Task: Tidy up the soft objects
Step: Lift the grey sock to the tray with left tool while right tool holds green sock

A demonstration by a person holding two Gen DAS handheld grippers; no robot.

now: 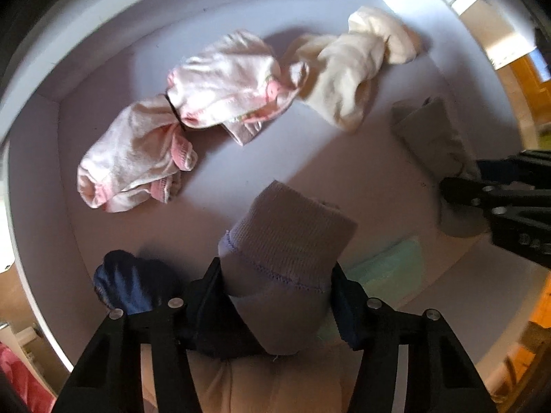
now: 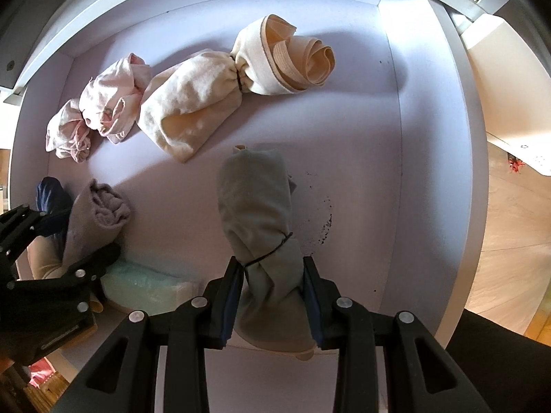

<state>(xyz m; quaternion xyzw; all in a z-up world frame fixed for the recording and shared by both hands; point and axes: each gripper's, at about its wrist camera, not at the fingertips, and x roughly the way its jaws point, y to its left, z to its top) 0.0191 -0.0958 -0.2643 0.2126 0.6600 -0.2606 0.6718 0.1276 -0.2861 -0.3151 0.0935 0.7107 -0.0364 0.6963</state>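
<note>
My left gripper (image 1: pixel 275 285) is shut on a rolled grey-mauve sock bundle (image 1: pixel 286 241), held over the white drawer floor (image 1: pixel 310 158); it also shows in the right wrist view (image 2: pixel 96 213). My right gripper (image 2: pixel 272 289) is shut on a grey-green cloth bundle (image 2: pixel 255 203) tied with a black band; it shows at the right in the left wrist view (image 1: pixel 427 137). A pink-white bundle (image 1: pixel 165 120) and a cream bundle (image 1: pixel 351 65) lie at the back of the drawer. A dark blue bundle (image 1: pixel 120 282) sits by my left fingers.
A pale green folded cloth (image 2: pixel 144 282) lies at the drawer's front, between the grippers. The drawer's white walls (image 2: pixel 430 103) enclose the floor on the back and sides. Dark specks (image 2: pixel 323 223) mark the floor right of the grey-green bundle.
</note>
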